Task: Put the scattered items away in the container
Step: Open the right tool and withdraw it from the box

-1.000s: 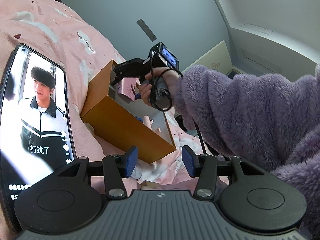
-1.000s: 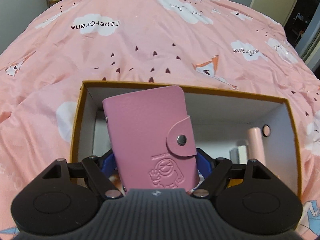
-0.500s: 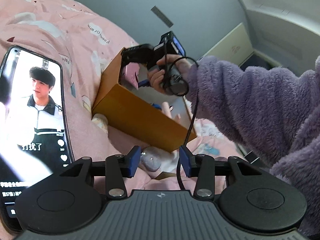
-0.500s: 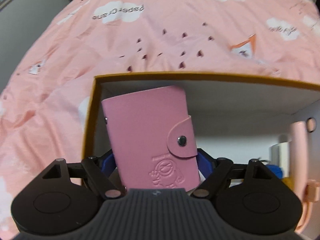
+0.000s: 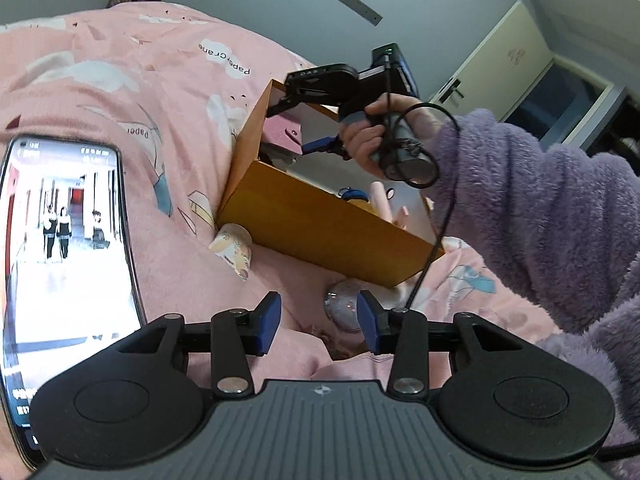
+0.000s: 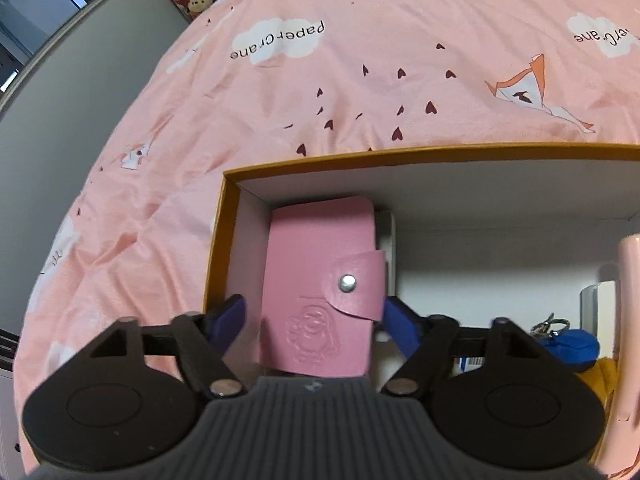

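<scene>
An orange cardboard box (image 5: 320, 224) with a white inside lies on the pink bedspread. My right gripper (image 6: 316, 316) is over the box's left corner (image 6: 224, 216), open, with a gap at each side of the pink card wallet (image 6: 320, 280), which rests in that corner. The wallet also shows in the left wrist view (image 5: 282, 128). My left gripper (image 5: 316, 318) is open and empty, low over the bedspread. A clear ball (image 5: 344, 308) lies by its right fingertip. A patterned paper cup (image 5: 234, 246) lies on its side against the box.
A lit phone (image 5: 68, 248) lies at the left on the bedspread. Inside the box are a pink tube (image 6: 628, 320), a blue keyring (image 6: 568, 344) and something yellow (image 6: 604, 376). A purple fleece sleeve (image 5: 540, 216) reaches across at the right.
My right gripper has opened and let go of the pink wallet, which now sits lower in the box corner. My left gripper has lowered toward the clear ball.
</scene>
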`<state>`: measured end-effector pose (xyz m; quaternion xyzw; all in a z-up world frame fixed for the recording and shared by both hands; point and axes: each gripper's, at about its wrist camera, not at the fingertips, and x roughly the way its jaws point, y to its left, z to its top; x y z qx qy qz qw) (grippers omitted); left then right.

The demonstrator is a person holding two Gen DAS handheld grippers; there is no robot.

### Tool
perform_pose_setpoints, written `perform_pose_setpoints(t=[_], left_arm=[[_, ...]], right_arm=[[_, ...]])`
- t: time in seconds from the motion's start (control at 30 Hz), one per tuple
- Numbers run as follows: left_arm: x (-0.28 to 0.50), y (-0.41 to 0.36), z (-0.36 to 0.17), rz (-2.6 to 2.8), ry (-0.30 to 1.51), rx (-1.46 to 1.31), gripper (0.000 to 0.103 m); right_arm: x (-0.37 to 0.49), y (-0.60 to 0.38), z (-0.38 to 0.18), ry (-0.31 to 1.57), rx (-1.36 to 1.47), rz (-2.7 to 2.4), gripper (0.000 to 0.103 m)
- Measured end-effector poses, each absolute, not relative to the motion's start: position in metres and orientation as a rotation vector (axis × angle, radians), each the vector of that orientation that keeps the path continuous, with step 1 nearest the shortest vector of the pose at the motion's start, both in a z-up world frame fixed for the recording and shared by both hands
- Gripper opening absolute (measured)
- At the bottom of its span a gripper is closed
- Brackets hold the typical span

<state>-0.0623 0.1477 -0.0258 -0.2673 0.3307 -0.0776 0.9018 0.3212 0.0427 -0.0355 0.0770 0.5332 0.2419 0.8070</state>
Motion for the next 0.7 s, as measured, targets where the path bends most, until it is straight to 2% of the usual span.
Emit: perform_pose_setpoints(t=[0.03,0.13,0.23,0.37,0.5,0.57,0.7], left_arm=[[-0.062,0.146,-0.024,-0.154,0.688,-0.54,0.048],[-0.058,0.14,-0.019,-0.137,0.693,-0.502,0.048],[-0.055,0.134,-0.012,-0.116,0.699,-0.463,0.048],[-0.049,0.127,-0.002,-0.084,0.704,-0.417,0.048],[-0.033,0.117,0.01,-0.064,0.719,-0.337,0.048],[-0.022,0.11,0.019,-0.048,0.714,-0.284,0.048],[0.004,0.096,0.028,-0.065,0.756,-0.194,0.048]], right_arm=[[0.322,0.04,-0.036,1.14,0.166,0.514,0.062],[0.326,0.03,-0.042,1.146,0.201,0.5,0.047],[0.327,0.019,-0.045,1.145,0.247,0.521,0.044],[0.313,-0.003,-0.021,1.09,0.246,0.582,0.044],[0.267,-0.047,0.024,0.883,0.159,0.624,0.045],[0.236,-0.075,0.043,0.755,0.118,0.622,0.05],[0.176,-0.132,0.061,0.63,0.102,0.64,0.051]])
